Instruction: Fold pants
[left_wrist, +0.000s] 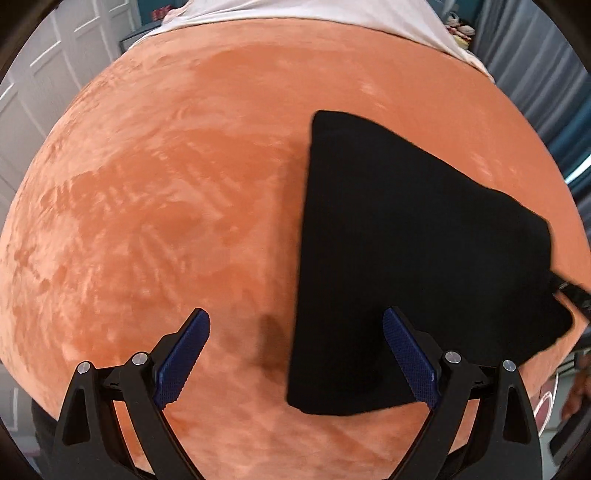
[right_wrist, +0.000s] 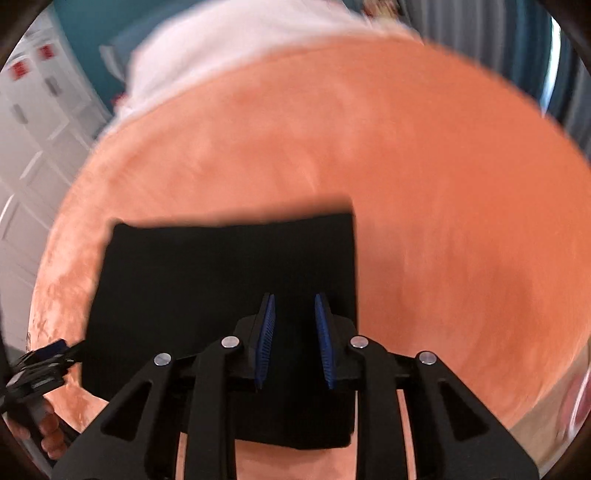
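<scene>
Right gripper (right_wrist: 294, 341) hangs directly over the pants (right_wrist: 221, 295), its blue pads (right_wrist: 266, 339) drawn to a narrow gap with nothing visibly pinched between them; black cloth fills the space under and ahead of the tips, though motion blur in the right wrist view makes it hard to tell whether the pads touch the fabric or only hover above it. From this side the pants read as a compact, nearly square bundle on the orange blanket (right_wrist: 461, 240), its near edge under the gripper frame and its far edge running straight across. Left gripper (left_wrist: 295, 354) stands wide, empty, its left pad over bare blanket (left_wrist: 147, 221) and its right pad (left_wrist: 410, 358) just over the bundle's near left corner. In the left wrist view the pants (left_wrist: 413, 258) lie to the right and ahead, the long axis running away from the camera, the left edge straight. At the bundle's far right the other gripper's black tip just shows. So the right gripper is the nearer, already centred; the left would have to shift rightward to reach cloth. Judging by the tidy shape, the folding looks close to finished, and any next move would be a last fold or a press. Beyond the blanket lies white bedding (left_wrist: 314, 14).
</scene>
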